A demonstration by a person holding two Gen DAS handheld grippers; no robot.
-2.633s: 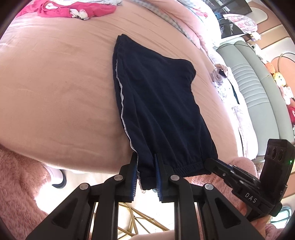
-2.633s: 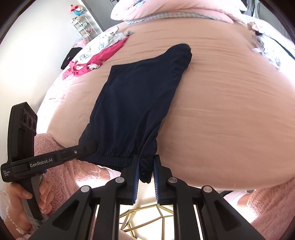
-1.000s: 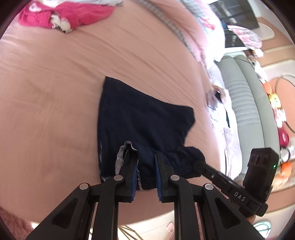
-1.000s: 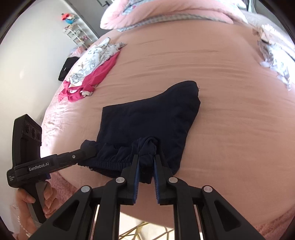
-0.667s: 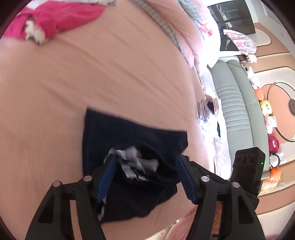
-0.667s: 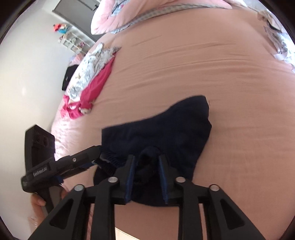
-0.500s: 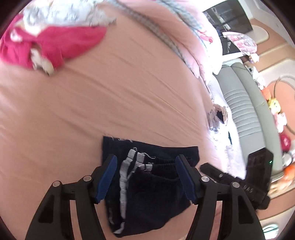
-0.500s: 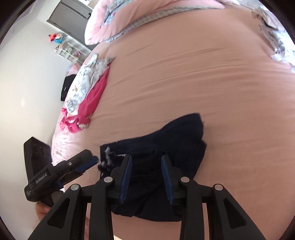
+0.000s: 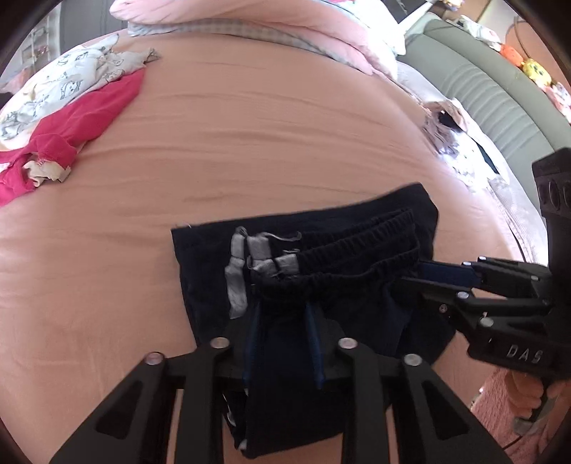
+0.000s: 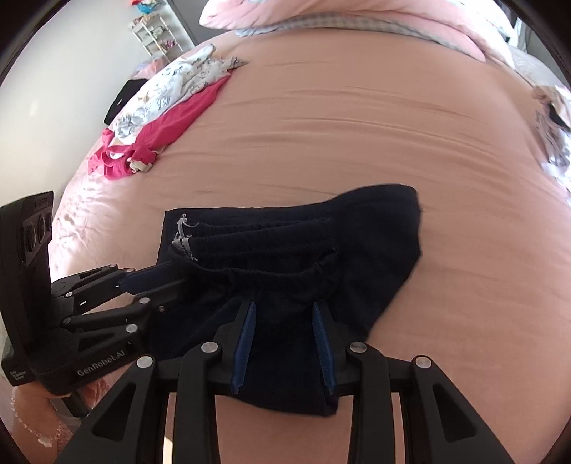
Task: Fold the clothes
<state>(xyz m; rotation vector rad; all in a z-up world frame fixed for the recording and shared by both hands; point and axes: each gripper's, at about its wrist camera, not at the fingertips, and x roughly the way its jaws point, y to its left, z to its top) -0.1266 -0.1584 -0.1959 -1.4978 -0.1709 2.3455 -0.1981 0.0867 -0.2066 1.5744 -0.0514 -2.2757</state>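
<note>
The navy trousers (image 9: 314,271) lie folded in half on the pink bed (image 9: 249,142), the elastic cuffs and grey side stripes resting on top near the waistband. They also show in the right wrist view (image 10: 321,250). My left gripper (image 9: 283,310) is open, its blue pads resting over the folded cloth with nothing pinched. My right gripper (image 10: 283,307) is open too, low over the right half of the fold. Each gripper shows in the other's view, the right one (image 9: 421,275) and the left one (image 10: 171,271).
A pink garment (image 9: 71,132) and a white printed one (image 9: 64,82) lie at the bed's far left. Pink pillows (image 9: 249,21) lie along the head. More printed clothes (image 9: 449,132) lie at the right edge, beside a grey-green sofa (image 9: 492,92).
Both grippers carried the trouser cuffs up the bed, folded the trousers in half, then opened and let go. The cloth now lies flat.
</note>
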